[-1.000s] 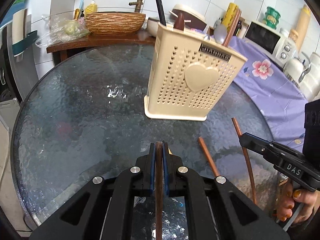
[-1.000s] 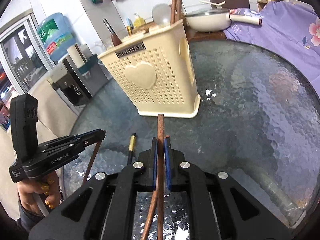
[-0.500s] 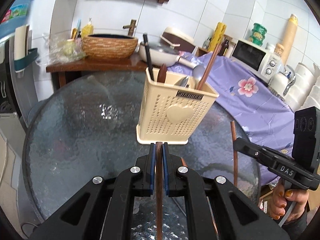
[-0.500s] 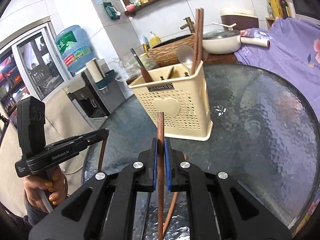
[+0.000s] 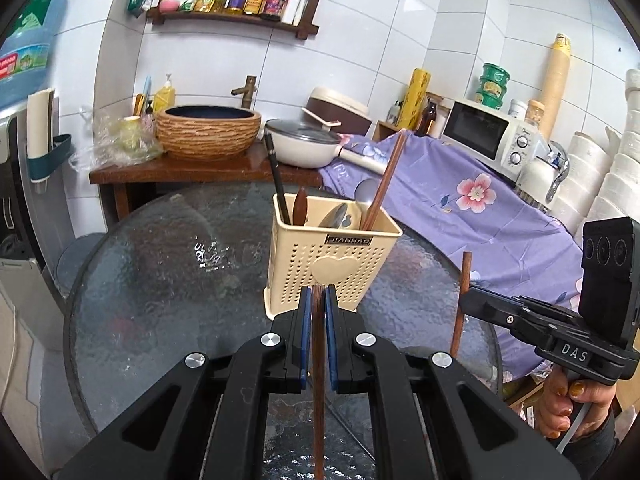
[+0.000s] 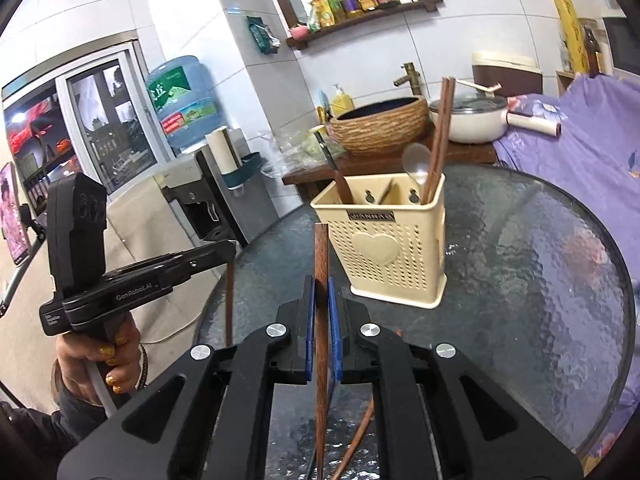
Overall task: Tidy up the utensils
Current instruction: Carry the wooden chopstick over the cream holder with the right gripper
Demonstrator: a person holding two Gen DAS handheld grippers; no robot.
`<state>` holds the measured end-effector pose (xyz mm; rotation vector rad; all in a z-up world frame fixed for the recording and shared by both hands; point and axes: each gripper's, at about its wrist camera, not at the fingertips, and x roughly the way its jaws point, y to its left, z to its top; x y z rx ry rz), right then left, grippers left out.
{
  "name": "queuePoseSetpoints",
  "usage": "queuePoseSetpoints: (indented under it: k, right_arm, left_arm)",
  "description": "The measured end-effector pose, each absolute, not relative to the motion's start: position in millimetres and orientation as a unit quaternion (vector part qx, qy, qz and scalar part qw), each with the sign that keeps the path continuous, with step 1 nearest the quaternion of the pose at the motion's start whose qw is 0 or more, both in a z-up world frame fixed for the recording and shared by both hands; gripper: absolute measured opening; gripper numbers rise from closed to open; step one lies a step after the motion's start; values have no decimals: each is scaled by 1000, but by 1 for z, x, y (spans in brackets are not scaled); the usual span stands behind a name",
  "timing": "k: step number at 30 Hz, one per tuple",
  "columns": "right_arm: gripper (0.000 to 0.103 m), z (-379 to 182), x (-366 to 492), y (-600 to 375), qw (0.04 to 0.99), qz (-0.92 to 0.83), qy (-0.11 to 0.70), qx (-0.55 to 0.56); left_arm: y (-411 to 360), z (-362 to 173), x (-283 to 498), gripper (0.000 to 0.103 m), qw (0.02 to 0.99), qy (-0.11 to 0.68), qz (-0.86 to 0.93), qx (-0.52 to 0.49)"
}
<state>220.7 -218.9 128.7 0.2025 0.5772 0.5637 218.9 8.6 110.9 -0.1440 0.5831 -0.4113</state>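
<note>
Farther now, holder contains chopsticks, spoon.

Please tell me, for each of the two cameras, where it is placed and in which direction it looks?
Left wrist: sits on the left gripper, looks forward and down over the glass table at the holder; its jaws are shut on a chopstick; the right gripper and hand show at right.
Right wrist: sits on the right gripper, same direction; jaws shut on a chopstick; left gripper and hand show at left.
Shared: table, holder, both grippers, both chopsticks.
</note>
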Motion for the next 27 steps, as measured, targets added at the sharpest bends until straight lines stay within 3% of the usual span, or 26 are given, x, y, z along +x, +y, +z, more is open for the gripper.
queuePoseSetpoints:
  k: [27]
  right_arm:
    - [7, 183, 225, -214, 929, 275, 233, 82]
  left_arm:
    - [-5, 162, 212, 7, 941, 242, -233, -48]
